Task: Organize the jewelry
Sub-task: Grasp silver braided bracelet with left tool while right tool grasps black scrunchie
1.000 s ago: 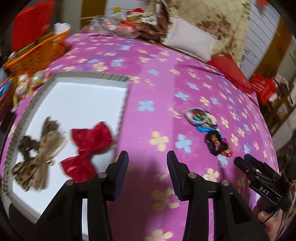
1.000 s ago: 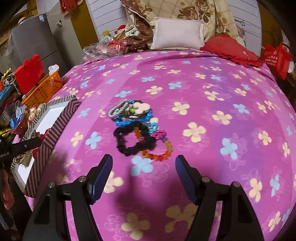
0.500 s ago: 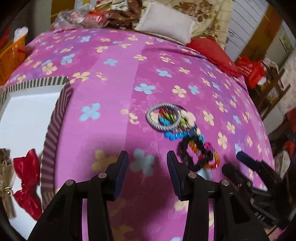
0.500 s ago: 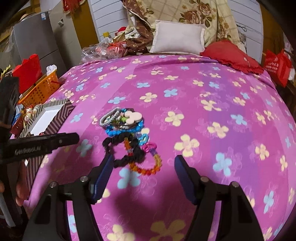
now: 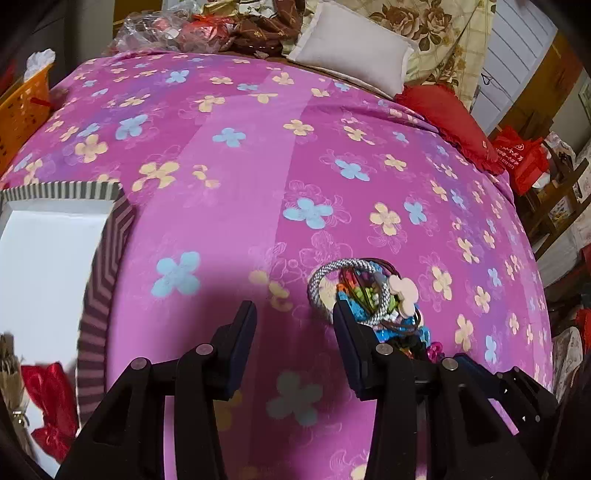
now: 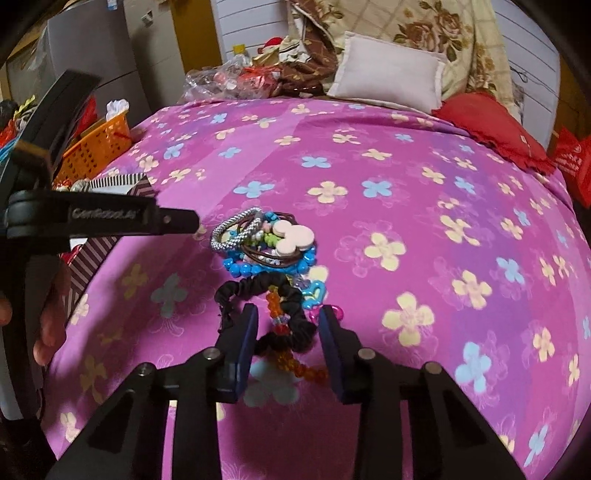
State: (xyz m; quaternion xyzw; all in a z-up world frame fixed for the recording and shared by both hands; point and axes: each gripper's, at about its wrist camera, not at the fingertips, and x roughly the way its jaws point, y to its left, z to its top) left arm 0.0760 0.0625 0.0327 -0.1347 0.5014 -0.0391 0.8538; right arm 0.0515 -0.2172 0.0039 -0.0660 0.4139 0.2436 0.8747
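A pile of jewelry lies on the pink flowered bedspread: a silver braided bangle [image 5: 325,275] [image 6: 231,232], a white flower-shaped charm [image 6: 291,234], blue beads [image 6: 240,267], a black scrunchie [image 6: 291,325] and an orange bead bracelet [image 6: 295,363]. My left gripper [image 5: 293,314] is open, just left of the pile, its right finger beside the bangle. My right gripper [image 6: 288,317] is open, its fingers on either side of the black scrunchie. A striped box [image 5: 99,258] with a white inside holds a red bow [image 5: 55,402] at the left.
An orange basket [image 6: 94,147] stands at the bed's left edge. A white pillow [image 6: 388,75], a red cushion [image 6: 491,125] and plastic bags [image 5: 166,31] lie at the far end. The left gripper's body [image 6: 110,218] shows in the right wrist view.
The left gripper has swung from over the box to the right, up to the jewelry pile. The right gripper has moved forward to the scrunchie and its jaws have narrowed around it.
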